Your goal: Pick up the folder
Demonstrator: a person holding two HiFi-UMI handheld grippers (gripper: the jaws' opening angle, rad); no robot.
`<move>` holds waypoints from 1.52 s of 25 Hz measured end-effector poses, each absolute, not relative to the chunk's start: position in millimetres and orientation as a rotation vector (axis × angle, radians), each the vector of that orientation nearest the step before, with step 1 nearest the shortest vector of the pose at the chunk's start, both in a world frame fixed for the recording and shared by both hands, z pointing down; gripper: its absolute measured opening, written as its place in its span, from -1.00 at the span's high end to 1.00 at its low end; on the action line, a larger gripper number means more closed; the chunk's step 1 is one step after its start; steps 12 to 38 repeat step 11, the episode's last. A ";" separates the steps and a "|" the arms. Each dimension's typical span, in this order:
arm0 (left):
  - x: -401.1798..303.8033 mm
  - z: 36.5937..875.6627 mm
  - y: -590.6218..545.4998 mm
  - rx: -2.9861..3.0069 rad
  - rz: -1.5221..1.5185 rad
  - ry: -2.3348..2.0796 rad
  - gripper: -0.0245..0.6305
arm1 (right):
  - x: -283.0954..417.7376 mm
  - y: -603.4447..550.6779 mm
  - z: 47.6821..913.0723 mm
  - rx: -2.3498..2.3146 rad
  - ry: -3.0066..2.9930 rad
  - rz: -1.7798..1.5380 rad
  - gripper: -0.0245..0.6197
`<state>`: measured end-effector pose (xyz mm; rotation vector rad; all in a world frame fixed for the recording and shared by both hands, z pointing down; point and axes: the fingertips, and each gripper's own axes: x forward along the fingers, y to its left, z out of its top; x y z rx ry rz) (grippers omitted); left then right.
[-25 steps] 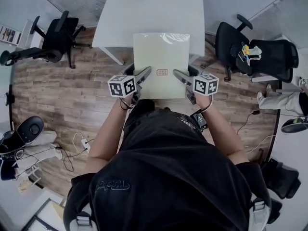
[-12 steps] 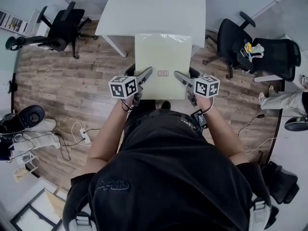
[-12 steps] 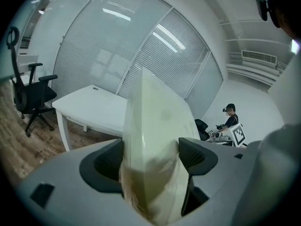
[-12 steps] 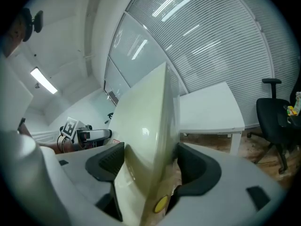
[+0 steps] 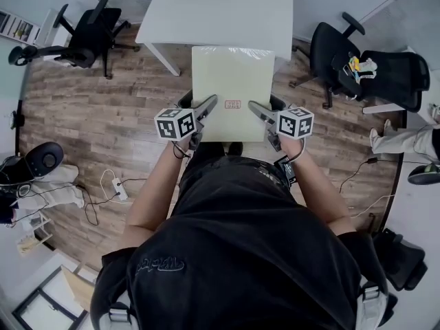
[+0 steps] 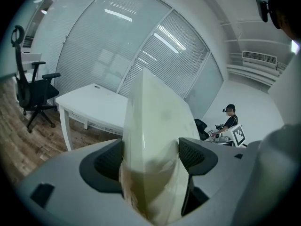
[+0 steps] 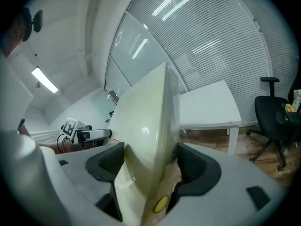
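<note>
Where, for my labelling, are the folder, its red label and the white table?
folder (image 5: 232,81), head view, middle of its pale cover
red label (image 5: 232,104), head view, its centre
white table (image 5: 220,9), head view, bare top

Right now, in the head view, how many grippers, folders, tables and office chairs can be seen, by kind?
Grippers: 2, left gripper and right gripper, jaws shut on the folder
Folders: 1
White table: 1
Black office chairs: 3
Total: 7

Your left gripper (image 5: 208,104) grips the folder (image 5: 232,81) at its near left, your right gripper (image 5: 254,106) at its near right; the table (image 5: 220,9) stands beyond.
</note>
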<state>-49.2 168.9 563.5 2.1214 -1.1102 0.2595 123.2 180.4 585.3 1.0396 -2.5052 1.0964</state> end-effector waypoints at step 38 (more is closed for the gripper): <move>-38.9 565.5 172.4 2.119 0.239 -1.105 -0.20 | 133.8 183.9 584.6 1.046 -2.506 1.081 -0.15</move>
